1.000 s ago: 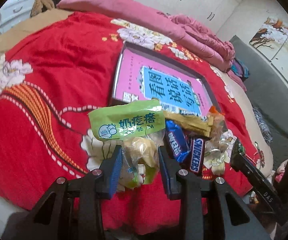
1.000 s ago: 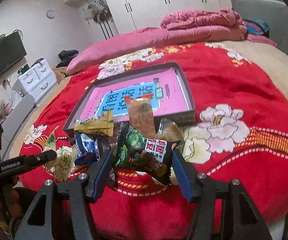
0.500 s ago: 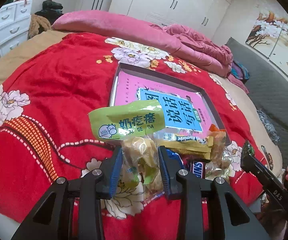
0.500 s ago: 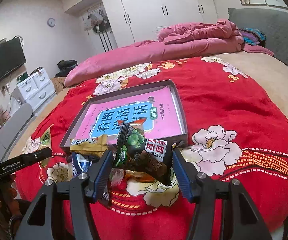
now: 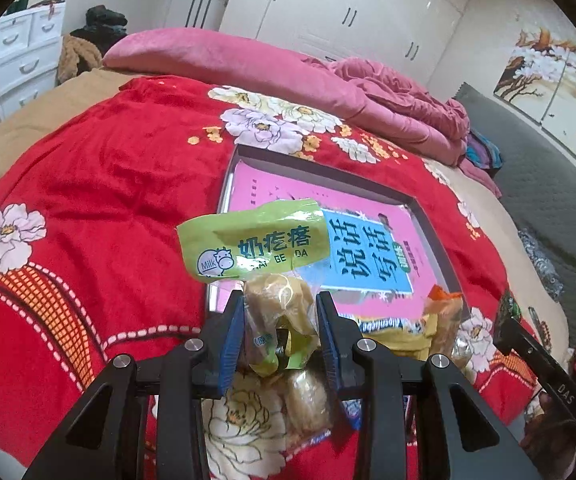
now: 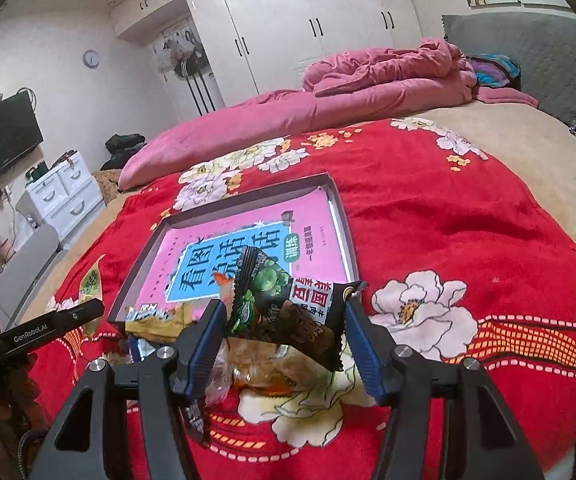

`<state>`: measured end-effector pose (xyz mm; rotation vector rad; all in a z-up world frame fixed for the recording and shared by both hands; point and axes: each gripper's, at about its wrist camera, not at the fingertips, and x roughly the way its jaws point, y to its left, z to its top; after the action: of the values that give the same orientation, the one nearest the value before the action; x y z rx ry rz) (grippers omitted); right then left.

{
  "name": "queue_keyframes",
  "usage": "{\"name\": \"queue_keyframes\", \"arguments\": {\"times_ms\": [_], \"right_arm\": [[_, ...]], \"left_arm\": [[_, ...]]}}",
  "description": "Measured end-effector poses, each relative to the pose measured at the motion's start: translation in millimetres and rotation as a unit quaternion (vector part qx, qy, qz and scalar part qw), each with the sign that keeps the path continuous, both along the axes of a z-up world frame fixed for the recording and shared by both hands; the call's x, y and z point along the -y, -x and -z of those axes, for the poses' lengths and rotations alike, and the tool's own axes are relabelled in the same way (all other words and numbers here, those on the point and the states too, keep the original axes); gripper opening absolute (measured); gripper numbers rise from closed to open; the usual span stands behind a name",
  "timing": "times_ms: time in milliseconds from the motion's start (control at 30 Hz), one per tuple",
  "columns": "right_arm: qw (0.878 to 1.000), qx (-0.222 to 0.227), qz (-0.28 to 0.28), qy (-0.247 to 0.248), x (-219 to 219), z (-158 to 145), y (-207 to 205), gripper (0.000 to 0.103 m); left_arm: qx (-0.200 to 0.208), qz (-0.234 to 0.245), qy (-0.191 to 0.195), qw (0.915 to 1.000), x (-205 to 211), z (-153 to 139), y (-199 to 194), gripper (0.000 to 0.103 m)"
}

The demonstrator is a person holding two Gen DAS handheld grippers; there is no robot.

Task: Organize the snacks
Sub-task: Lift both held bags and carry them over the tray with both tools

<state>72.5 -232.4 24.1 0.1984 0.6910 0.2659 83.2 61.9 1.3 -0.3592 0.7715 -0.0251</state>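
Green packet [image 5: 254,238] reads "Milk", "GE DA".

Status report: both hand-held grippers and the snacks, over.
Left hand-held gripper shut on green milk-snack bag. Right hand-held gripper shut on dark pea packet. Both short of pink-lined tray; loose snack pile below.

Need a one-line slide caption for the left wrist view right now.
Left gripper shut on a green milk-snack bag, held above the red floral blanket near the pink-lined tray.
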Motion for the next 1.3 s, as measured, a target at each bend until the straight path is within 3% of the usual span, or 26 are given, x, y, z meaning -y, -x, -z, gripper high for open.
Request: {"name": "queue_keyframes", "arguments": {"times_ms": [600, 1300], "right_arm": [[1.000, 0.011, -0.006, -0.013, -1, 2, -47, 0.060], [0.997, -0.051, -0.005, -0.063, -5, 30, -92, 0.060]], "left_arm": [[0.003, -0.012, -0.007, 0.9999, -4, 7, -39, 0.037], [-0.021, 0.013, -0.028, 0.9993, 9, 23, -71, 0.037]]}}
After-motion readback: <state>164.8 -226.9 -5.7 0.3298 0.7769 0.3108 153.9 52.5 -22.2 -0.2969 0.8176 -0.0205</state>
